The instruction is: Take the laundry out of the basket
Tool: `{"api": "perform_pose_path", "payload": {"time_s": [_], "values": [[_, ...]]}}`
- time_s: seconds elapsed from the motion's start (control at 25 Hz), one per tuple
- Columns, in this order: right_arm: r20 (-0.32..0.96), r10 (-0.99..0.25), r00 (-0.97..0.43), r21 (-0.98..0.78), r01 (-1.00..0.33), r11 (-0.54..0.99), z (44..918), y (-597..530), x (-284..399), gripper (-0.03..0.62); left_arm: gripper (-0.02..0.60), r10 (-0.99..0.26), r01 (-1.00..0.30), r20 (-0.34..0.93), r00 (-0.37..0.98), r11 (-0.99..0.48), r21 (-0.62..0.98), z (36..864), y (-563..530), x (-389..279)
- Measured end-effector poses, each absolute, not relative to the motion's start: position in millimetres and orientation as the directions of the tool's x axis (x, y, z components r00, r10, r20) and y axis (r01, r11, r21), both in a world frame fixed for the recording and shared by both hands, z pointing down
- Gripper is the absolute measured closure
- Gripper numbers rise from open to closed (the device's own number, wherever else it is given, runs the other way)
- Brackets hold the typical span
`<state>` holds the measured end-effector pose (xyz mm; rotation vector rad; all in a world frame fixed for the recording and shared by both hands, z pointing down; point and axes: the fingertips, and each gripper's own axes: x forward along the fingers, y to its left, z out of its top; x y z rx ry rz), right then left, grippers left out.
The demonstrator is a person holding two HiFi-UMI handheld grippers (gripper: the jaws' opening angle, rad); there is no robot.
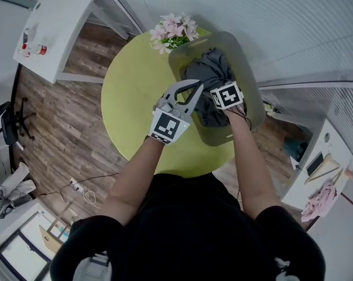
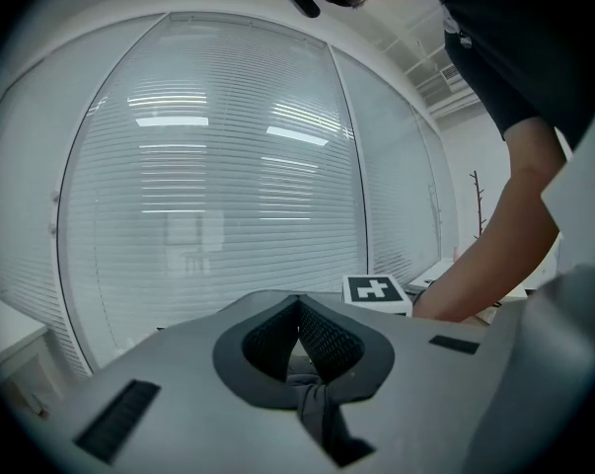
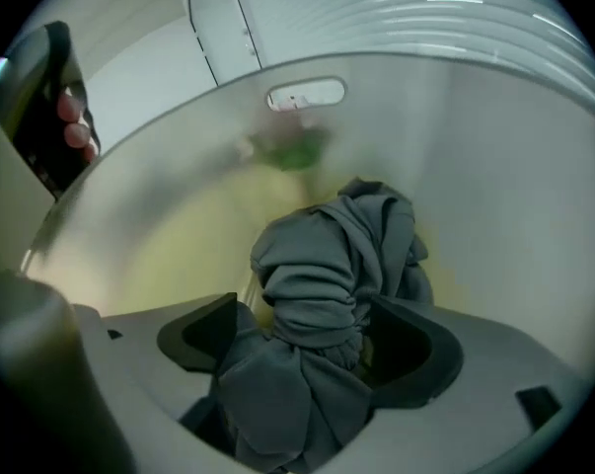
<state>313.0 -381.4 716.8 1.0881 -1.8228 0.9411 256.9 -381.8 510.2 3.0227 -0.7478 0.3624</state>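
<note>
A translucent grey basket (image 1: 253, 84) stands on the round green table (image 1: 129, 92), at its far right. A dark grey garment (image 1: 208, 69) lies bunched inside. My left gripper (image 1: 197, 86) hovers over the basket's near left rim, shut on a strip of that garment (image 2: 317, 408); its pads (image 2: 322, 339) meet on the cloth. My right gripper (image 3: 312, 329) is down inside the basket (image 3: 455, 146), only its marker cube (image 1: 227, 95) showing from above. Its jaws stand wide apart with the twisted garment (image 3: 327, 275) lying between them.
Pink flowers (image 1: 173, 29) stand on the table just behind the basket. A white side table (image 1: 53, 28) is far left, an office chair (image 1: 6, 122) at the left edge, a cable (image 1: 82, 189) on the wood floor. A pink cloth (image 1: 319, 201) lies at right.
</note>
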Motion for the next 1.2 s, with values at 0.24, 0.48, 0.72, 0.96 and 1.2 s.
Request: {"api": "perform_pose_path", "payload": {"time_s": [0.24, 0.48, 0.72, 0.96, 1.2], "values": [[0.932, -0.238, -0.273, -0.192, -0.93, 0.312, 763, -379, 318, 0.166, 0.574, -0.468, -0.474, 0.233, 0.852, -0.88, -0.031, 520, -386, 250], [0.944, -0.204, -0.261, -0.189, -0.931, 0.313, 782, -383, 314, 0.161, 0.574, -0.477, -0.489, 0.228, 0.849, -0.873, -0.006, 526, -390, 247], [0.959, -0.181, -0.218, -0.154, -0.937, 0.313, 802, -384, 321, 0.161, 0.572, -0.481, -0.493, 0.226, 0.847, -0.87, -0.005, 525, -392, 247], [0.958, -0.179, -0.224, -0.158, -0.933, 0.322, 813, -384, 320, 0.161, 0.574, -0.481, -0.494, 0.229, 0.846, -0.869, 0.0, 527, -390, 246], [0.949, -0.208, -0.236, -0.153, -0.924, 0.351, 799, -389, 321, 0.236, 0.574, -0.488, -0.502, 0.233, 0.841, -0.865, 0.003, 525, -388, 242]]}}
